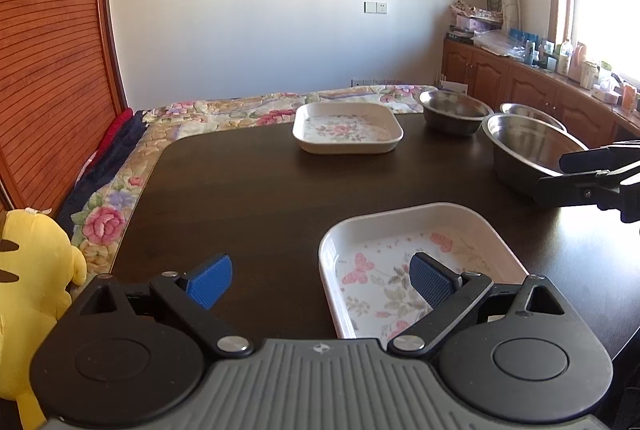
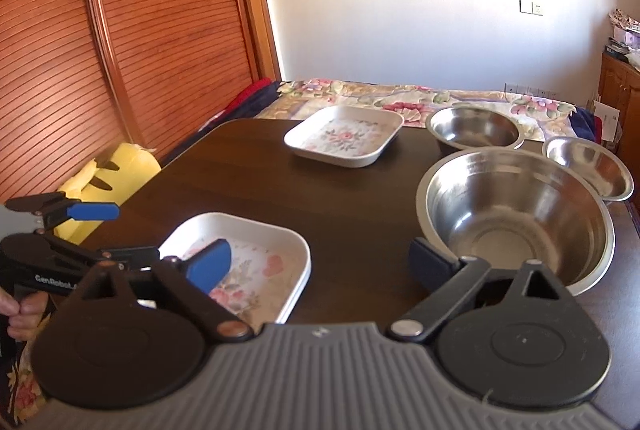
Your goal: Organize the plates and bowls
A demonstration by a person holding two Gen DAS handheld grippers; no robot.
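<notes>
So there's a dark wooden table with two white rectangular plates and three steel bowls on it. The near plate sits at the near edge, a bit right of center from the left wrist view, with pink butterflies and leafy sprigs printed inside and a raised glossy rim with rounded corners. Its long axis runs roughly near-to-far, angled slightly to the right. The far plate has a pink flower pattern and lies with its long side running left-right, close to the table's far edge.

The big bowl is on the right side, shiny and empty, upright. Behind it sit the medium bowl and, further right, the small bowl, both empty too.

The left gripper hangs spread wide over the near plate's left rim, one blue pad above the plate, the other above bare table, holding nothing. The right gripper is released as well, its right finger just beside the big bowl's near wall.

A yellow plush toy sits off the table's left.
</notes>
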